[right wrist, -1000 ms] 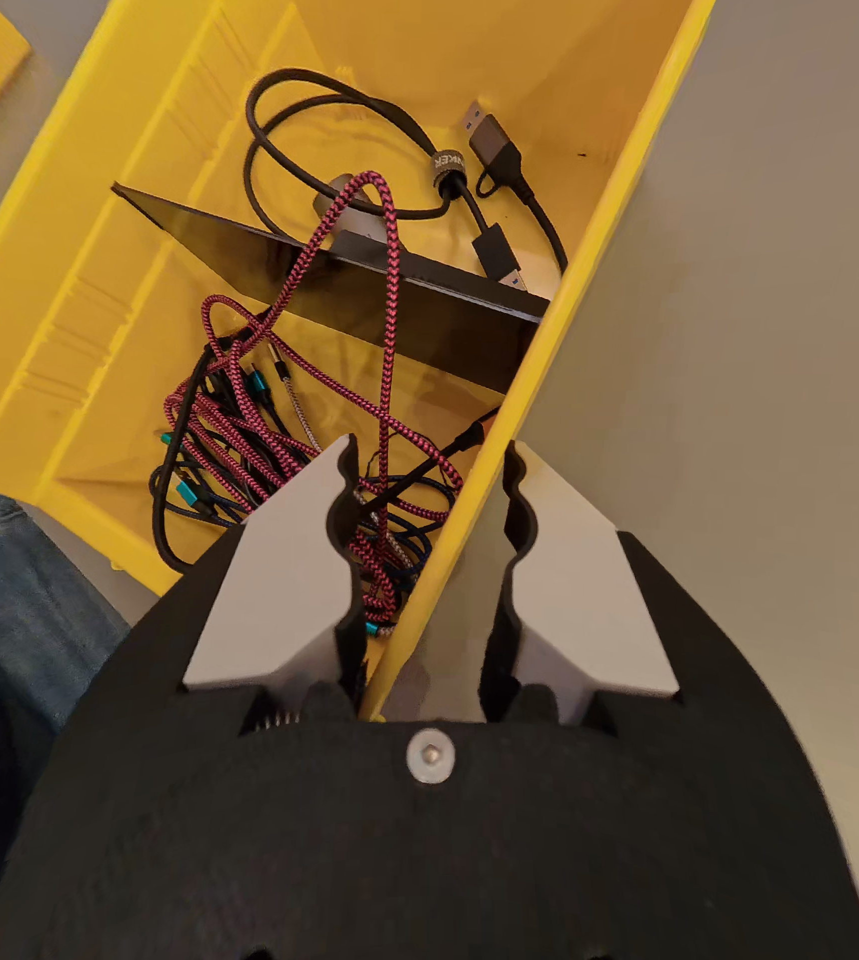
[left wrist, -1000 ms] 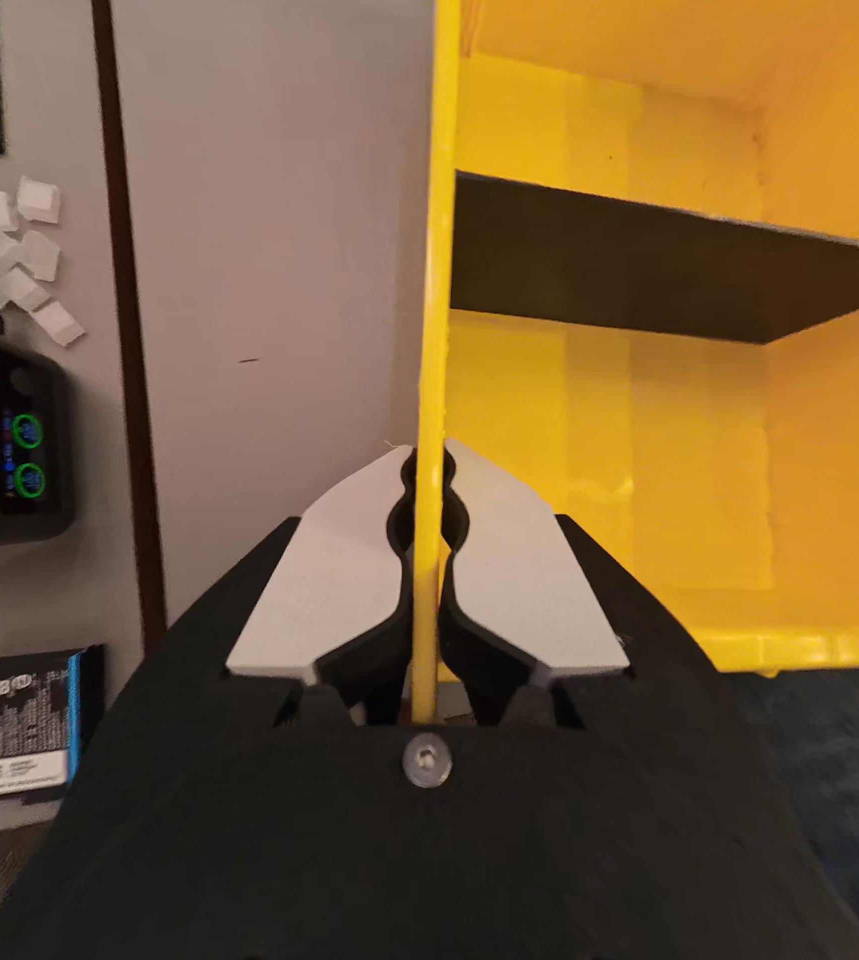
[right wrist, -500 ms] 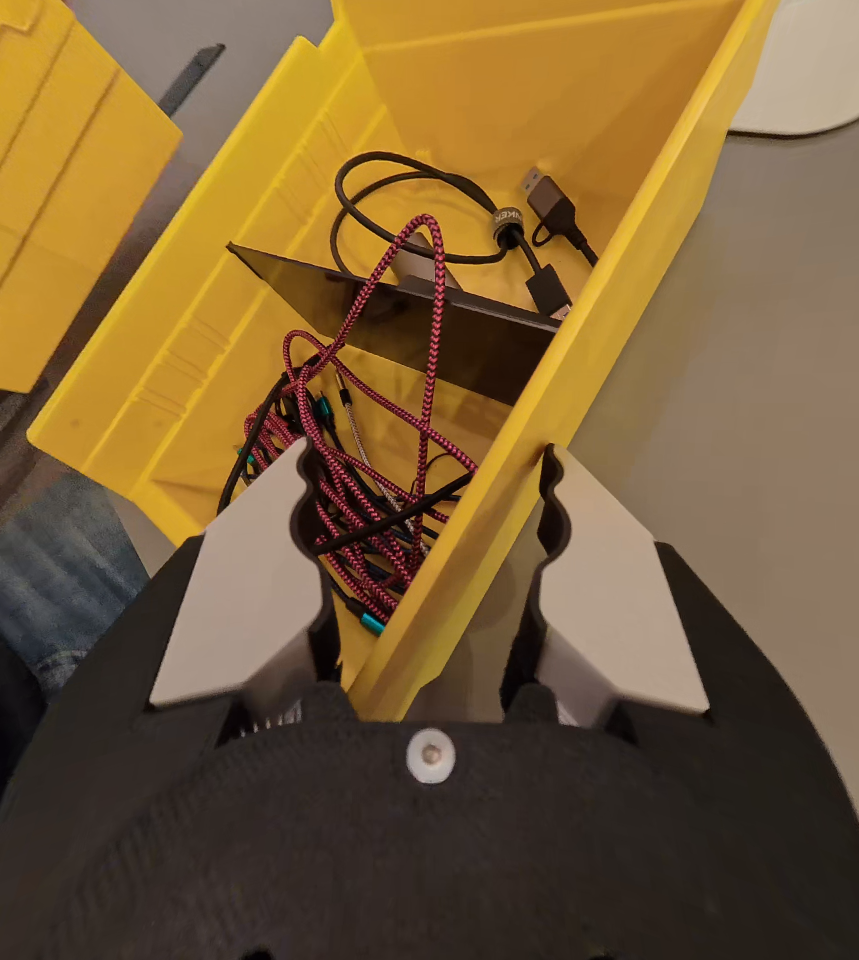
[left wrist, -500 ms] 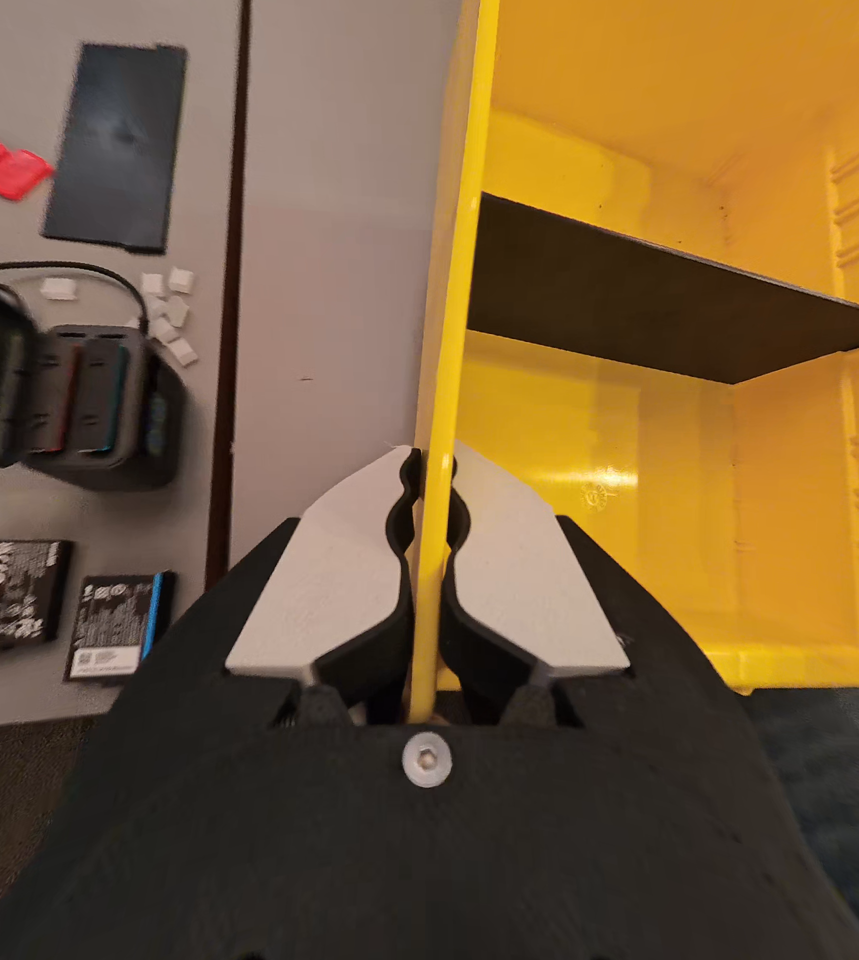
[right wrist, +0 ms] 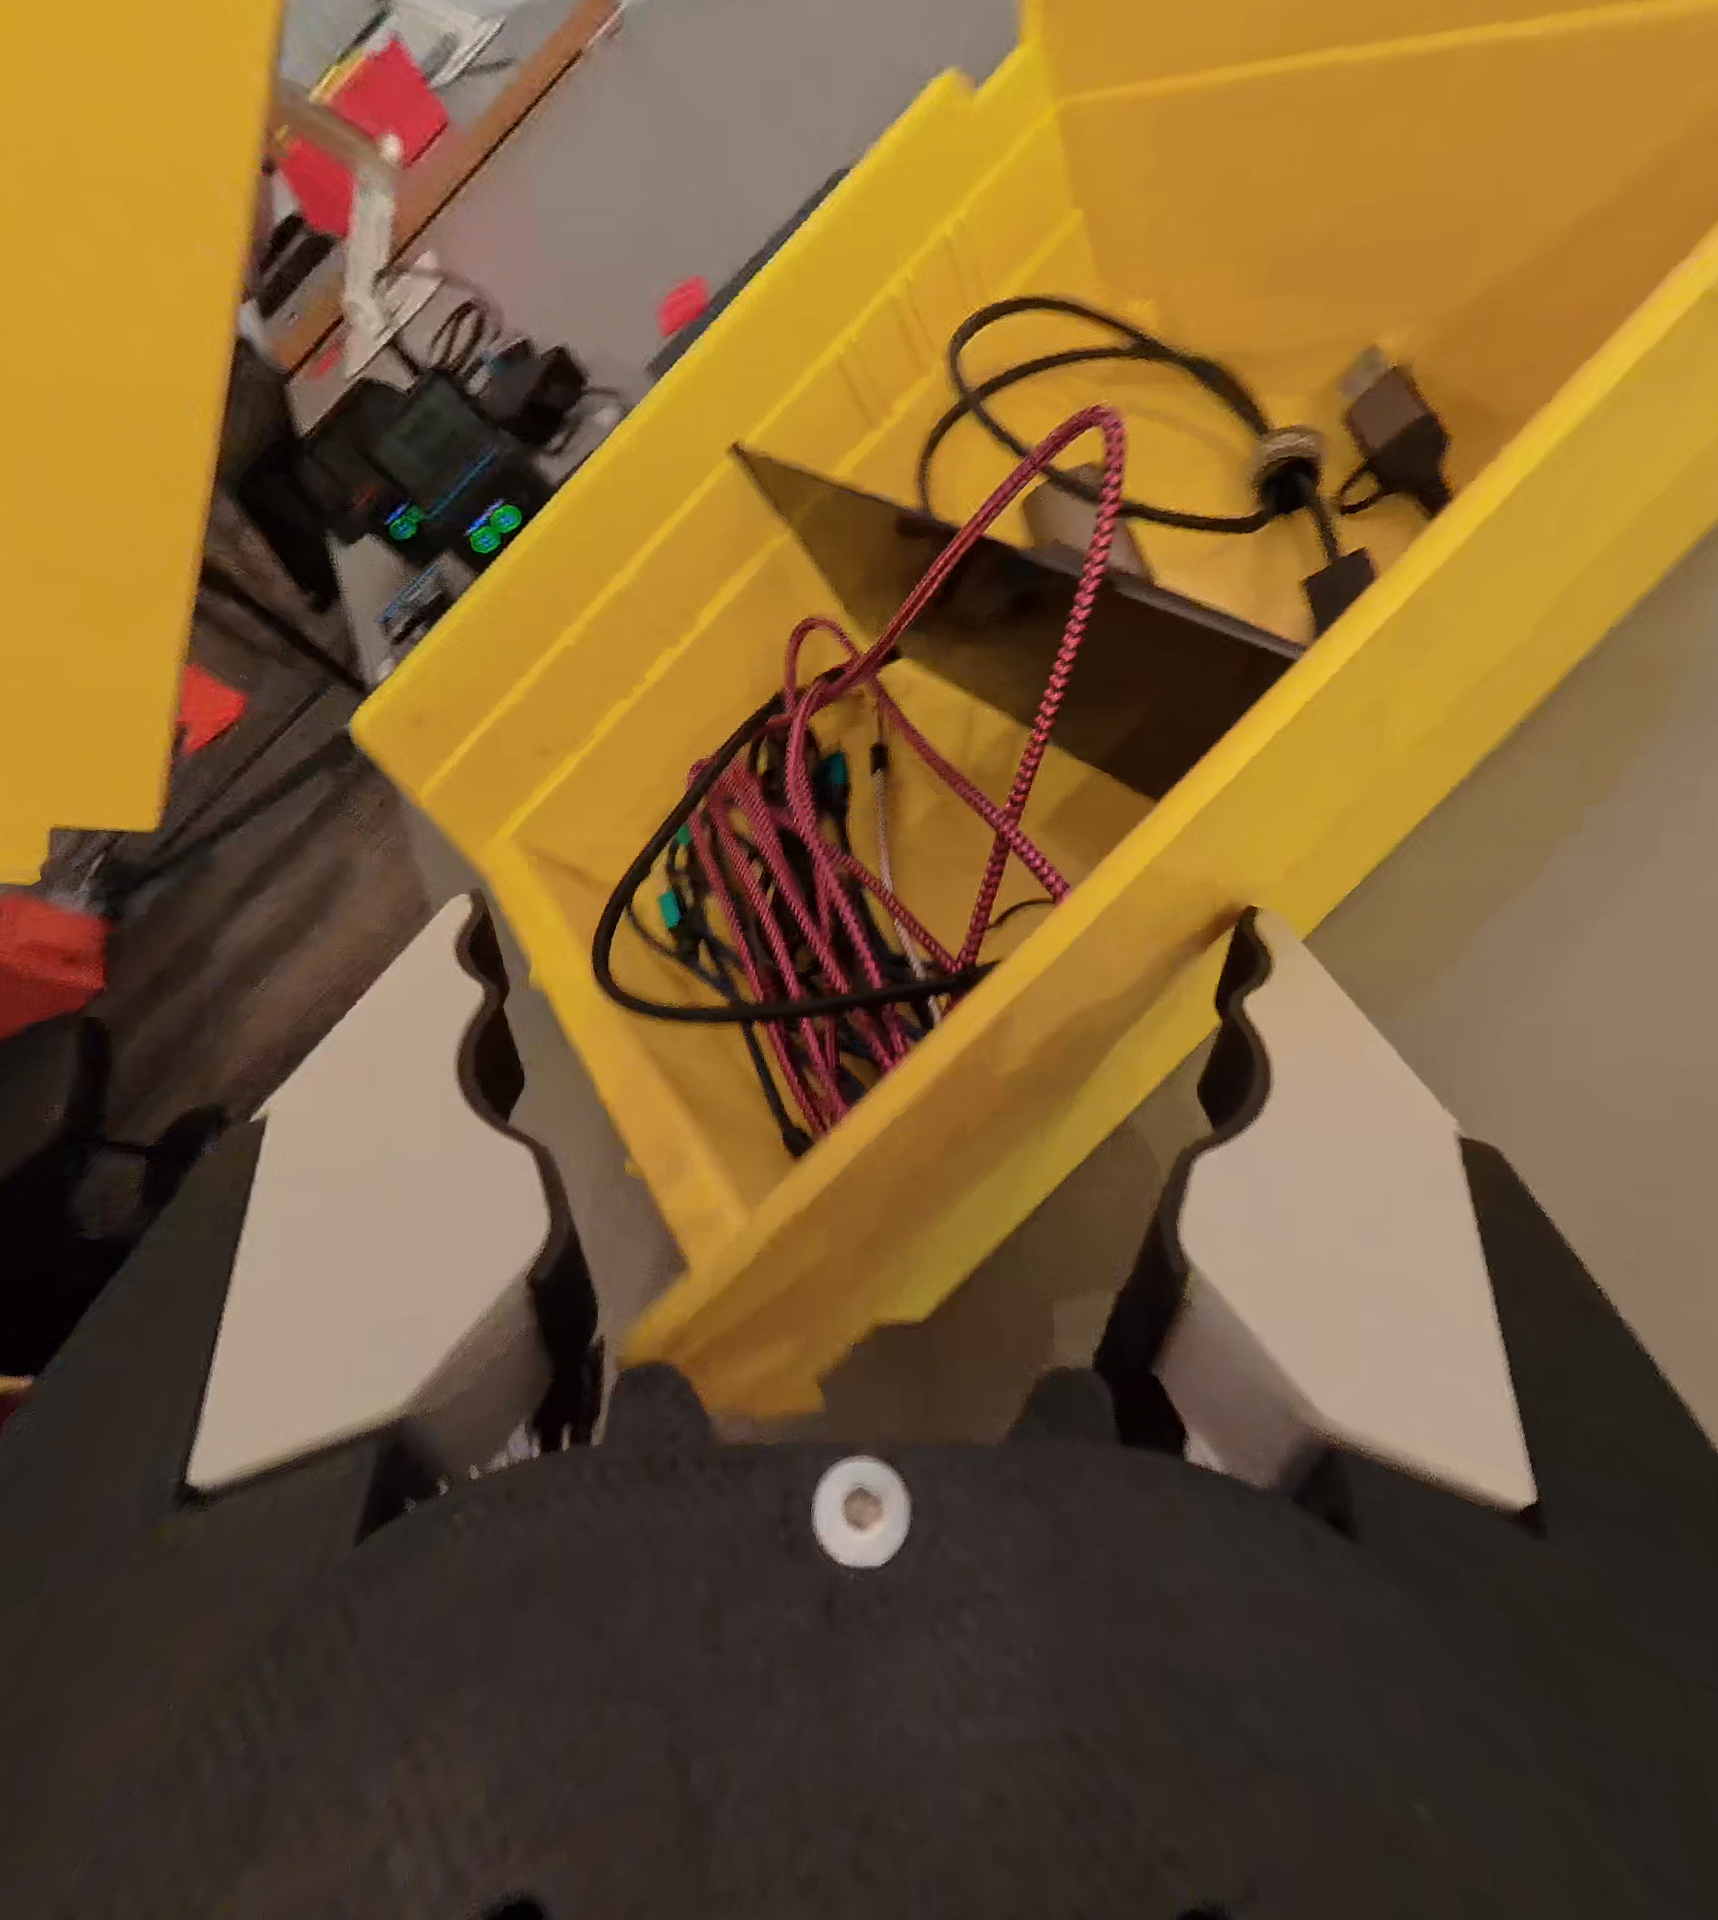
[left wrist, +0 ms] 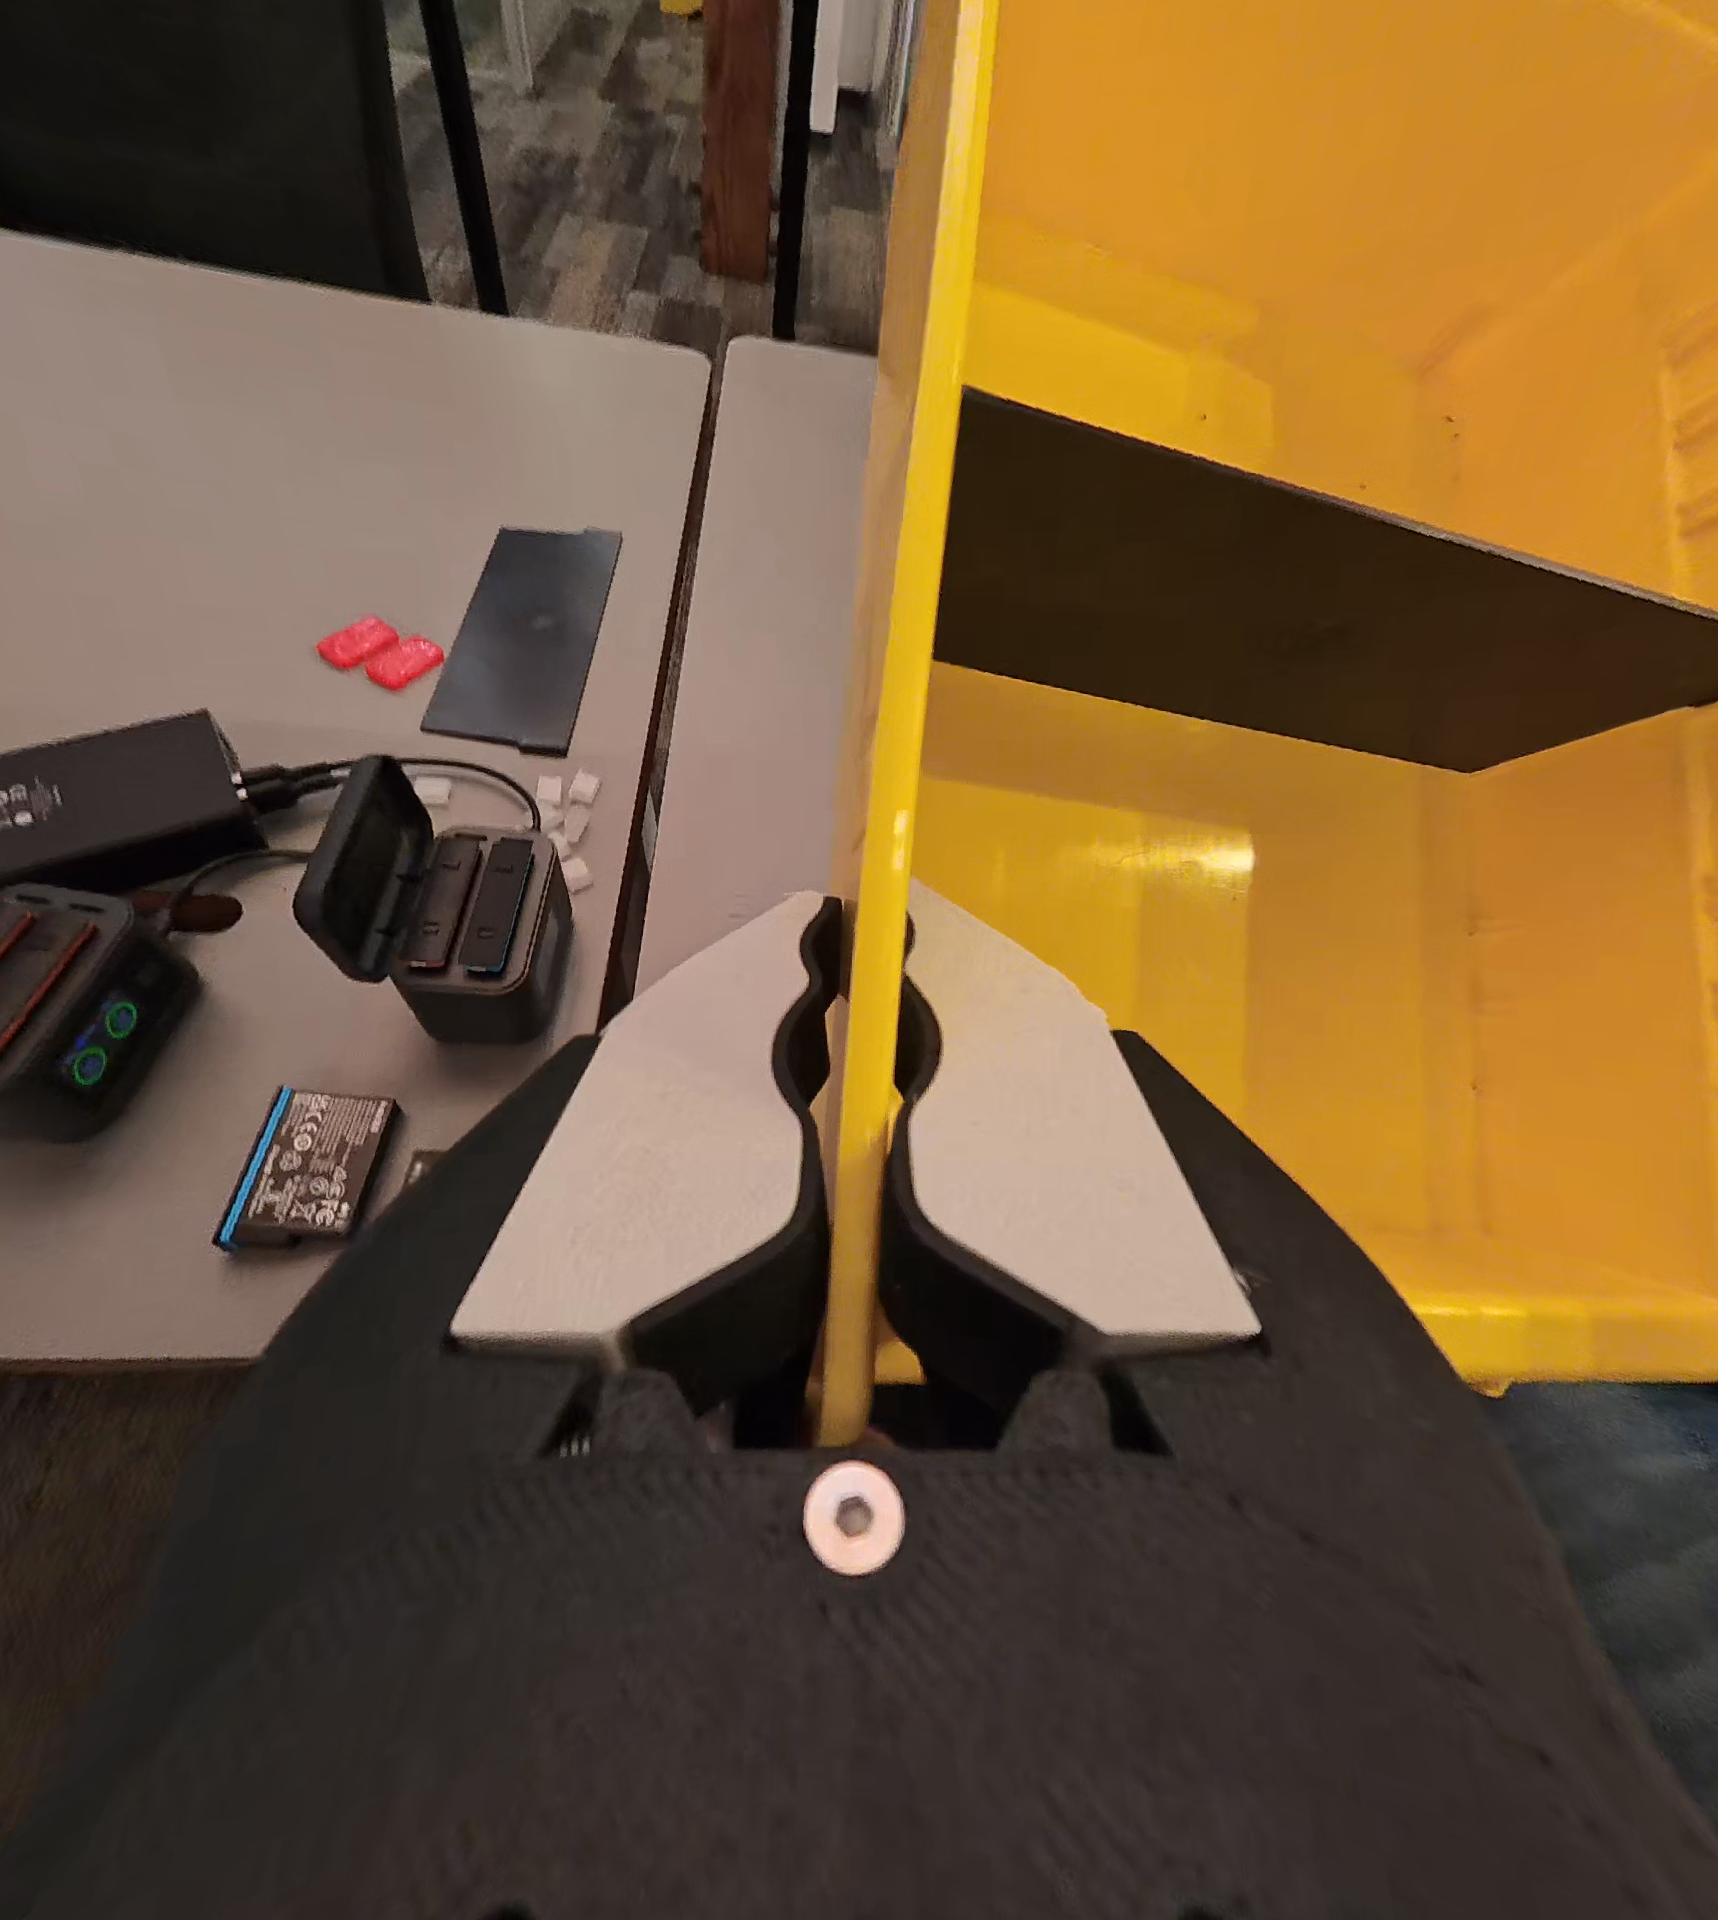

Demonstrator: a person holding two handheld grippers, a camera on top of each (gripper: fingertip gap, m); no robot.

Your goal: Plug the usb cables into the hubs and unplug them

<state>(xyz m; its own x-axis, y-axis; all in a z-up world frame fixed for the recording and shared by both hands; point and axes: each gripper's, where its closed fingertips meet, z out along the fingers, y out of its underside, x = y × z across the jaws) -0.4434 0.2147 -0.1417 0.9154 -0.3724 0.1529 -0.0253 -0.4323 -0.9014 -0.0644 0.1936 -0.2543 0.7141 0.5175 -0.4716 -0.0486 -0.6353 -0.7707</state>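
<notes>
My left gripper (left wrist: pixel 870 914) is shut on the thin side wall (left wrist: pixel 922 520) of an empty yellow bin with a black divider (left wrist: pixel 1302 623); the bin appears raised off the table. My right gripper (right wrist: pixel 857 920) is open wide, its fingers on either side of the near corner of a second yellow bin (right wrist: pixel 1250 779). That bin holds a tangle of red braided USB cables (right wrist: pixel 834 935) in front of its black divider (right wrist: pixel 1042 634). Behind the divider lie a black cable (right wrist: pixel 1094 343) with a USB plug (right wrist: pixel 1390 410) and a grey hub (right wrist: pixel 1063 509), mostly hidden.
On the grey table (left wrist: pixel 211 416) to the left are two open black charger cases (left wrist: pixel 460 935) (left wrist: pixel 34 1018), a power bank (left wrist: pixel 86 790), a loose battery (left wrist: pixel 309 1169), a black card (left wrist: pixel 528 634) and red pieces (left wrist: pixel 382 651). The left gripper's bin (right wrist: pixel 55 416) fills the right wrist view's upper left. The gap from one gripper's tips to the other's is roughly 40 cm. The loose battery (left wrist: pixel 309 1169) sits 25 cm or so from the ends of my left fingers.
My left gripper has risen and tipped back, still clamped on the bin wall. My right gripper has opened wider and drawn back from the cable bin's wall to its corner.
</notes>
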